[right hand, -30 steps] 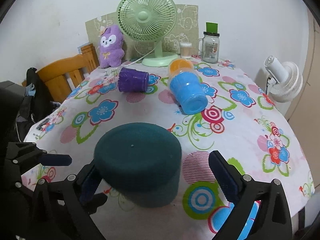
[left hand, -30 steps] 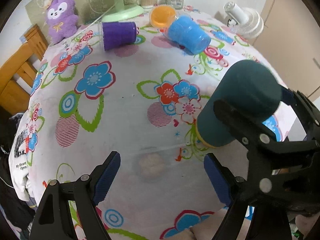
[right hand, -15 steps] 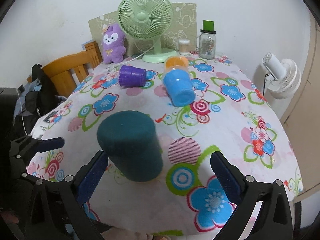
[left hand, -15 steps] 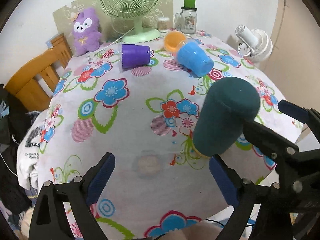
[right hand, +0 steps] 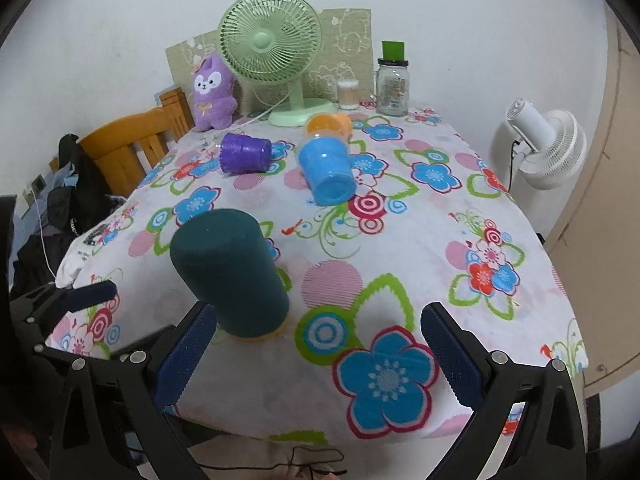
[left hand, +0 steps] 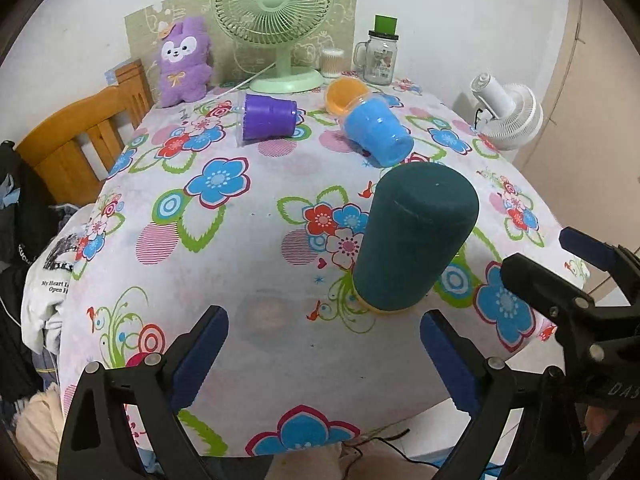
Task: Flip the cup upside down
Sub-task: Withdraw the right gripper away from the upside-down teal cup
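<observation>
Where the left wrist view looks down its own fingers, the left gripper [left hand: 324, 344] fills the bottom of the frame with its blue-padded jaws spread wide and nothing between them. Right of centre stands the dark teal cup [left hand: 412, 236], mouth down on the flowered tablecloth [left hand: 224, 280], its closed base uppermost and a thin yellow rim showing where it meets the cloth. At the right edge the right gripper [left hand: 576, 276] reaches in, clear of the cup. Higher in the frame a purple cup [left hand: 267, 117] lies on its side, and to its right a blue cup [left hand: 376, 133] also lies on its side, touching an orange cup [left hand: 345, 94] behind it. Along the top stand a green desk fan [left hand: 276, 20], a purple plush toy [left hand: 184, 60] and a glass jar with a green lid [left hand: 380, 56]. A white fan [left hand: 508, 114] shows at the right edge, a wooden chair [left hand: 88, 136] at the left.

Seen from the right wrist, the right gripper [right hand: 318, 350] spans the bottom of the frame, jaws wide apart and holding nothing. The dark teal cup [right hand: 228, 272] stands inverted at lower left of centre, just beyond the left-hand blue pad and not gripped. The left gripper [right hand: 72, 300] enters from the left edge. Upper centre, the purple cup [right hand: 245, 153], blue cup [right hand: 328, 170] and orange cup [right hand: 328, 124] lie in front of the green desk fan [right hand: 270, 40].
</observation>
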Tool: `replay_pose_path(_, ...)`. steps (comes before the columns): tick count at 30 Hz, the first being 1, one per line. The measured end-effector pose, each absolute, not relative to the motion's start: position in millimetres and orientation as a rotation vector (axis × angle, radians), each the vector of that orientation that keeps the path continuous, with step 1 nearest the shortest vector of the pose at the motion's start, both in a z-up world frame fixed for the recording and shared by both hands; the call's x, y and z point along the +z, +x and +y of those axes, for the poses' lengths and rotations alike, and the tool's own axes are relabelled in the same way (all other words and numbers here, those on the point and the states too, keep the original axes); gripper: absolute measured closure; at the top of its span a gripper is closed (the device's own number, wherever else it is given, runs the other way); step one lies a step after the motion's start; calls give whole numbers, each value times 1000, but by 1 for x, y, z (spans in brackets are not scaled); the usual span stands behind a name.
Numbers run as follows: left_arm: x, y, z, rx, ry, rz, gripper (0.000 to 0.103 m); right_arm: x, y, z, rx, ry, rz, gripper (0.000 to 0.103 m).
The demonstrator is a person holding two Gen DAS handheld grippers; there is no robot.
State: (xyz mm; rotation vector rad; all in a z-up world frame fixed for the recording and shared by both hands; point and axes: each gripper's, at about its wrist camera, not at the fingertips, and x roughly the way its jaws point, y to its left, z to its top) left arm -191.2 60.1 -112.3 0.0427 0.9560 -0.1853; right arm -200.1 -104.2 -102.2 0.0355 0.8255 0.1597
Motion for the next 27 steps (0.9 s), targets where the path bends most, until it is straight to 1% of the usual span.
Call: replay_pose_path(27,-111,-201,60,-153,-18,874,4,-101,-207,-113,130,28,776,0)
